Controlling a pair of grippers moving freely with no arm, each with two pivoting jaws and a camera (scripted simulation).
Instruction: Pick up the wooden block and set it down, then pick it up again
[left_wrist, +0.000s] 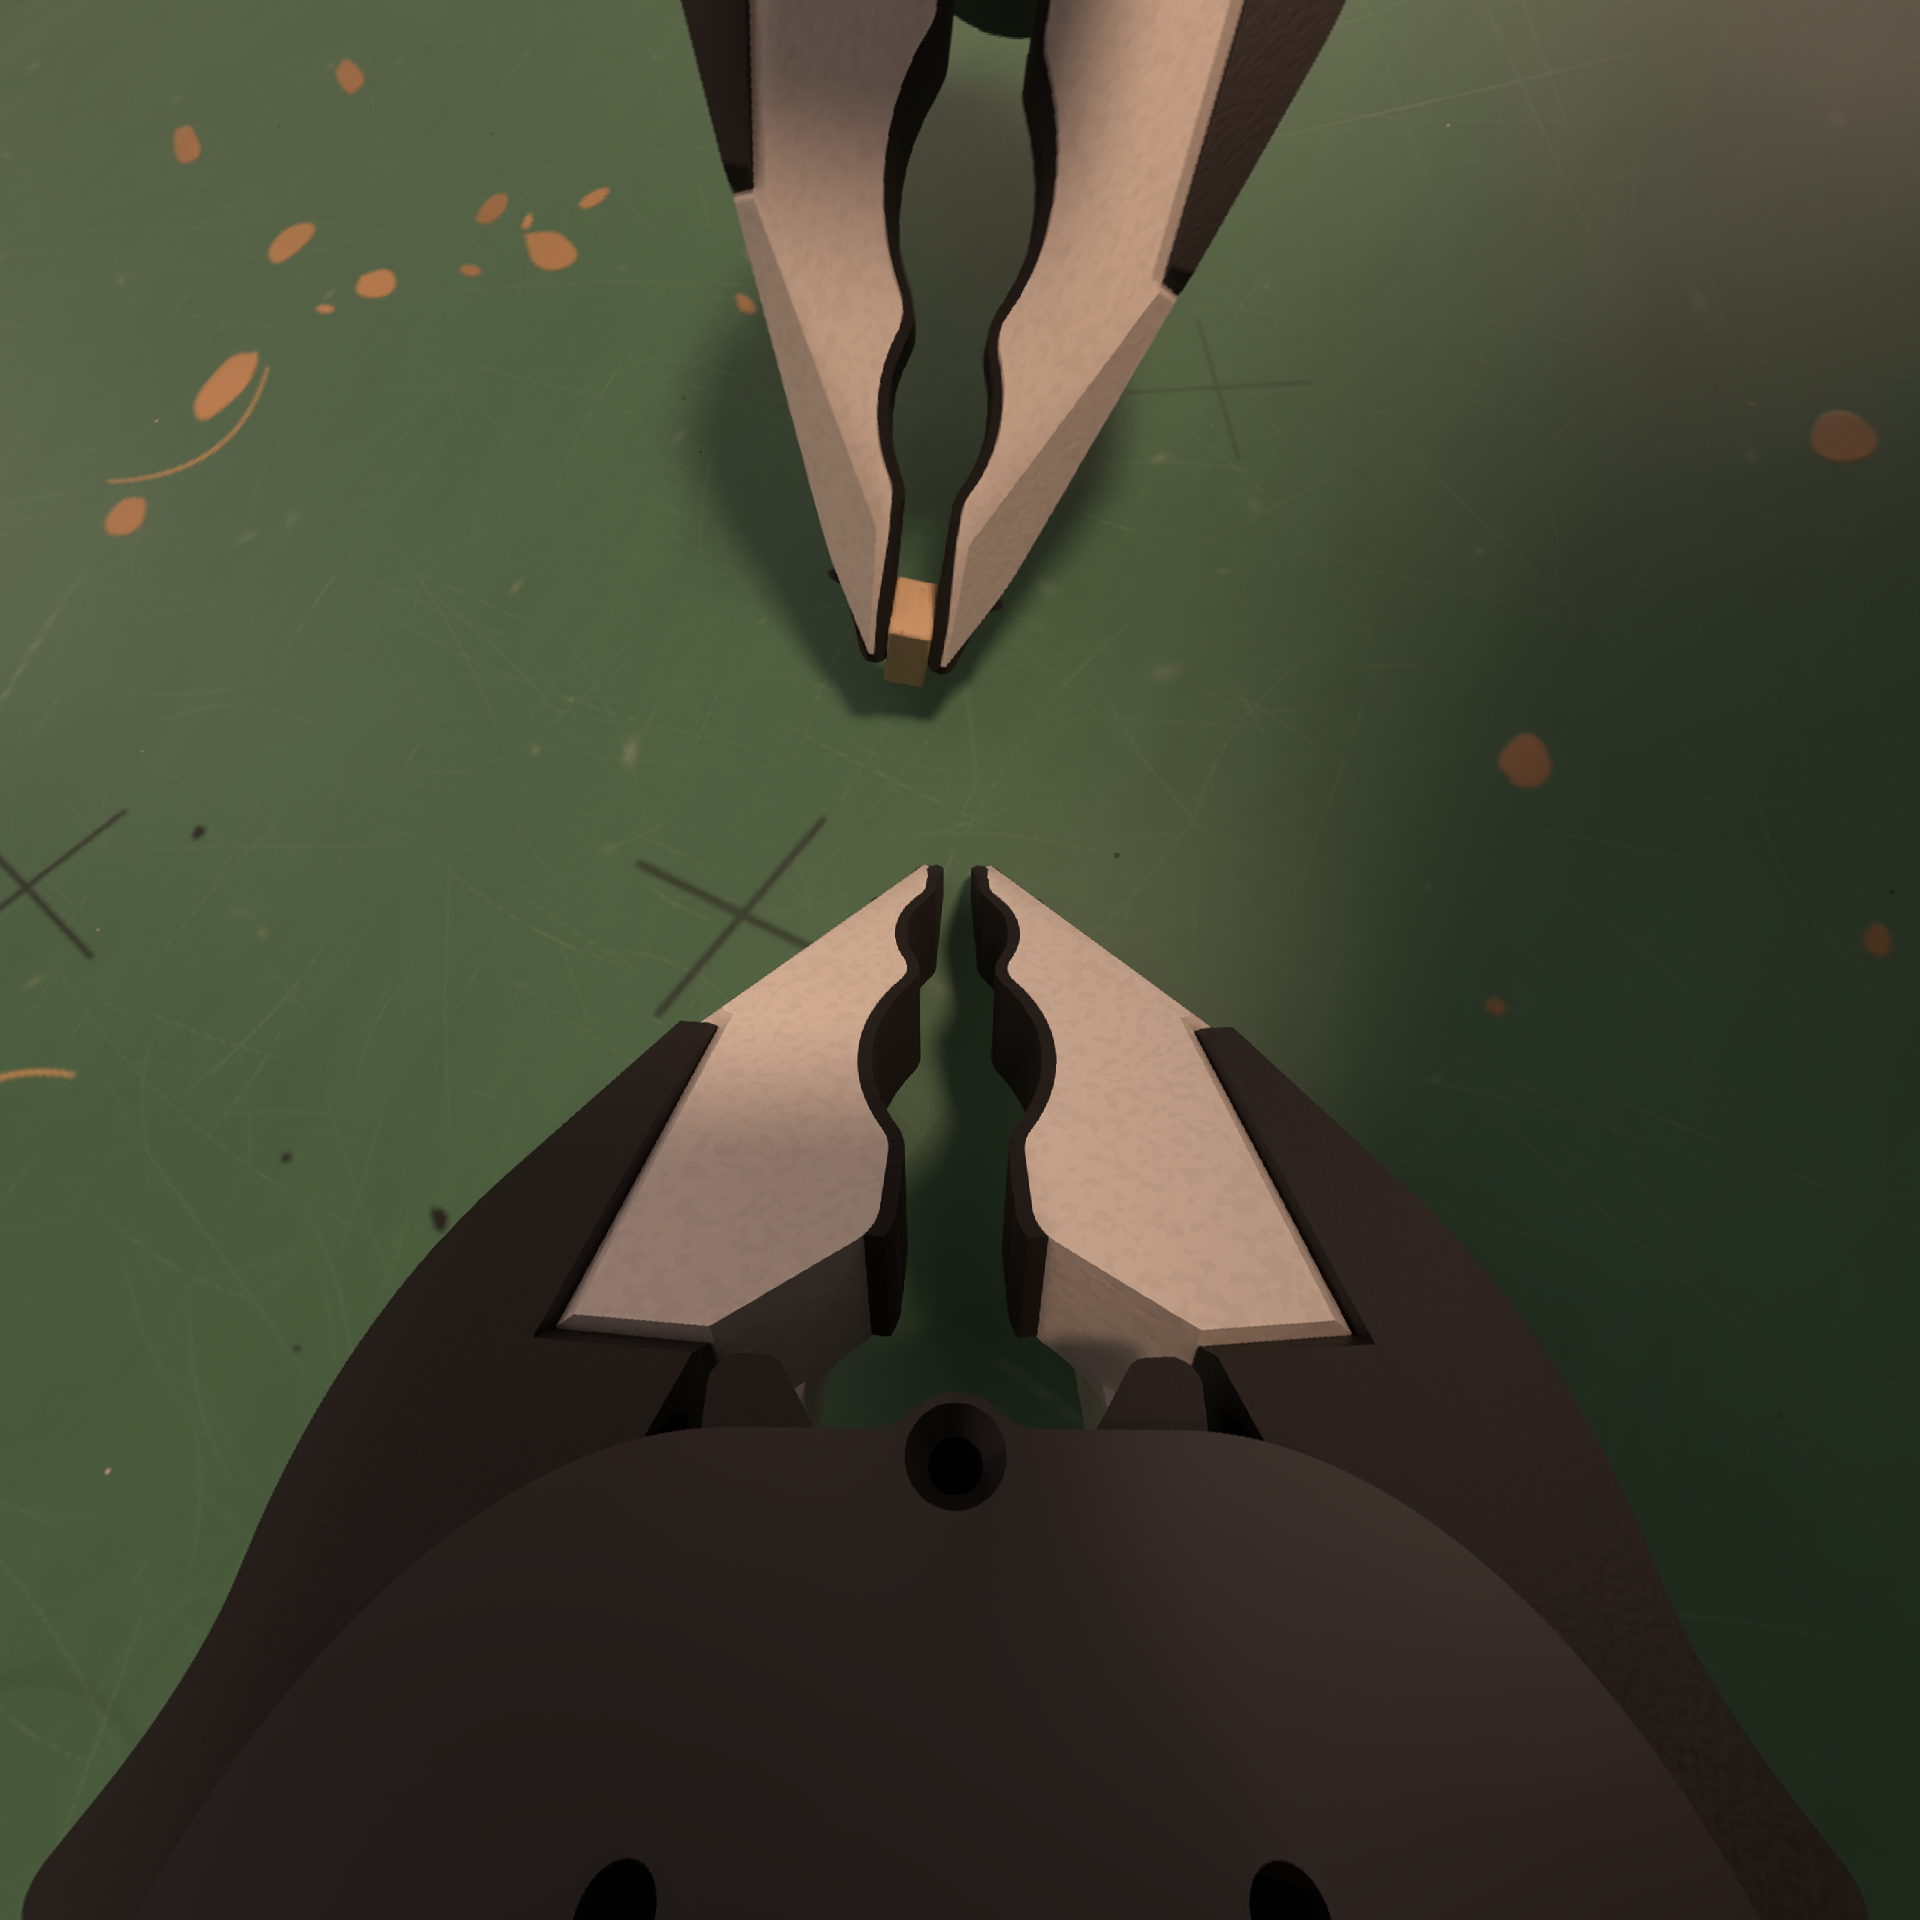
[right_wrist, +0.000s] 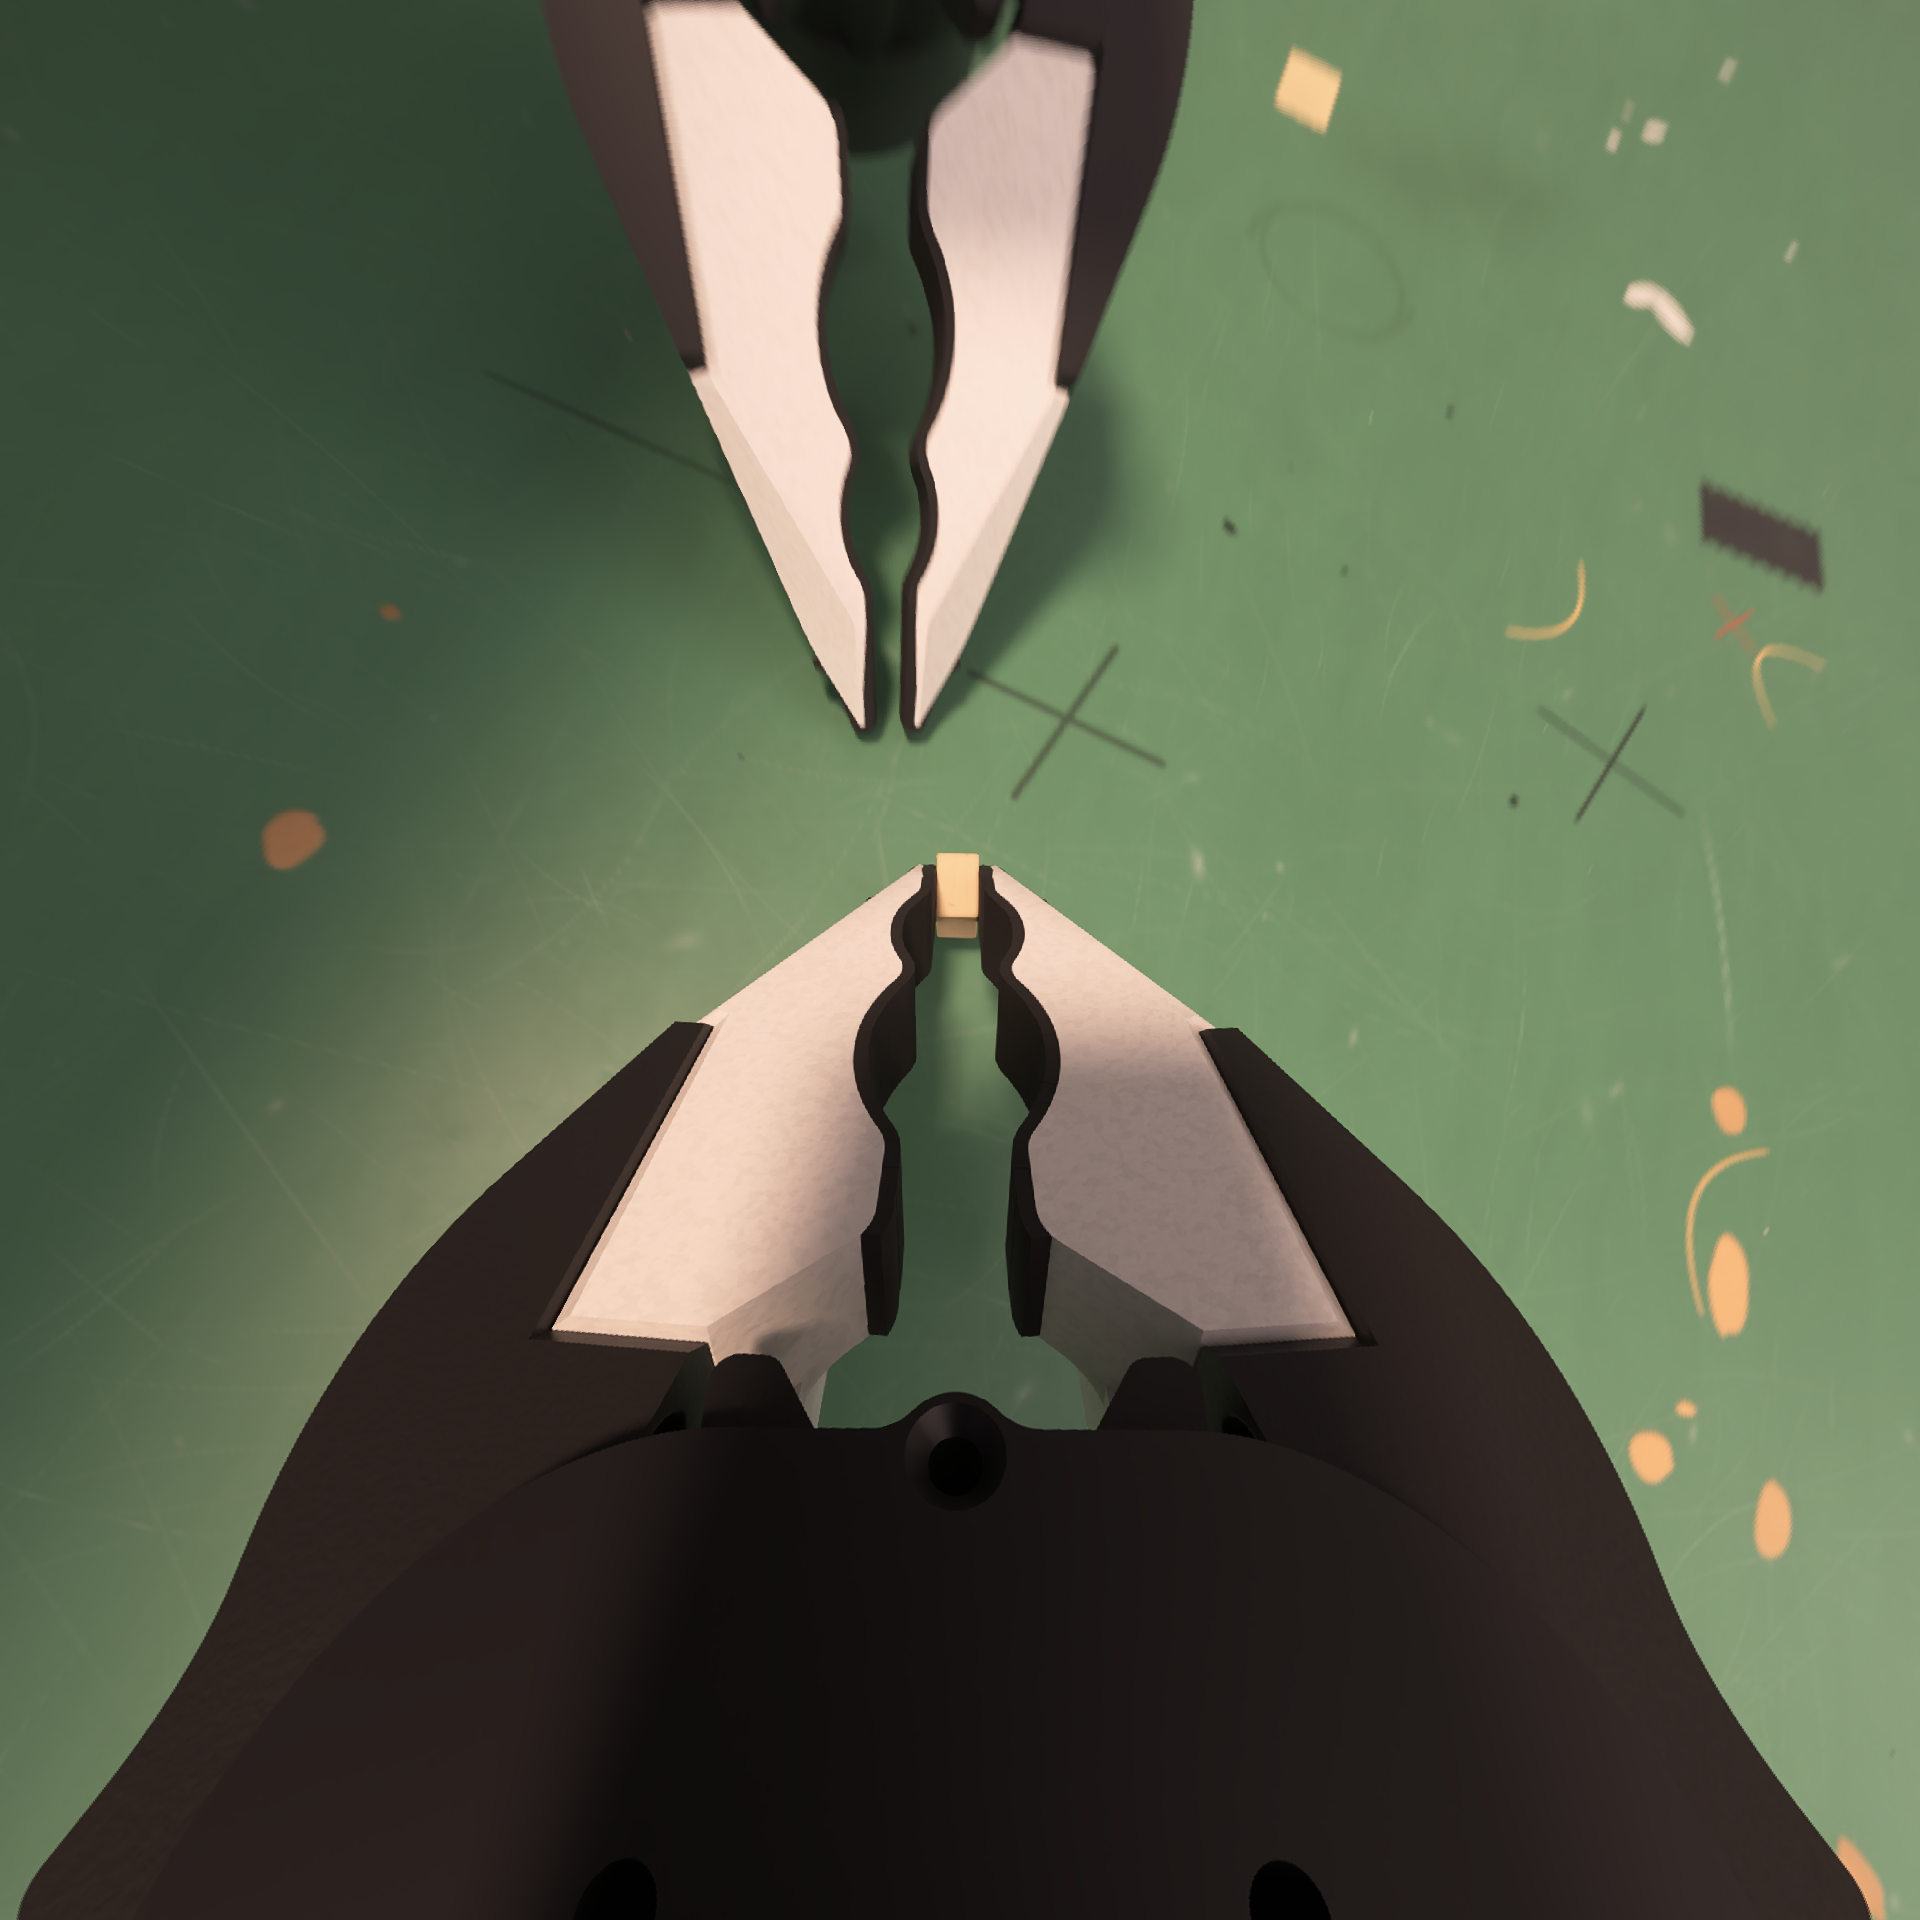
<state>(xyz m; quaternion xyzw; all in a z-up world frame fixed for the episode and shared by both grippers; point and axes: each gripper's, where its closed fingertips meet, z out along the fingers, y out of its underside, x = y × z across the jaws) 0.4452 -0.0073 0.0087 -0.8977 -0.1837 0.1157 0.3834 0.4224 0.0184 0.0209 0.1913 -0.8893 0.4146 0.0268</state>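
Note:
The small wooden block (right_wrist: 956, 896) is pinched between the tips of my right gripper (right_wrist: 957, 878). In the left wrist view the same block (left_wrist: 910, 634) sits between the tips of the right gripper (left_wrist: 906, 649), which comes in from the top. A dark shadow lies under the block on the green mat. My left gripper (left_wrist: 956, 878) is shut and empty, its tips nearly touching, and points at the block from a short way off. It also shows in the right wrist view (right_wrist: 885, 727), opposite the block.
The green mat (left_wrist: 416, 644) carries orange paint spots (left_wrist: 223, 384) and pencilled crosses (left_wrist: 740, 914). In the right wrist view a pale scrap (right_wrist: 1307, 91), a white shred (right_wrist: 1660, 308) and a dark toothed strip (right_wrist: 1760, 536) lie at the far right.

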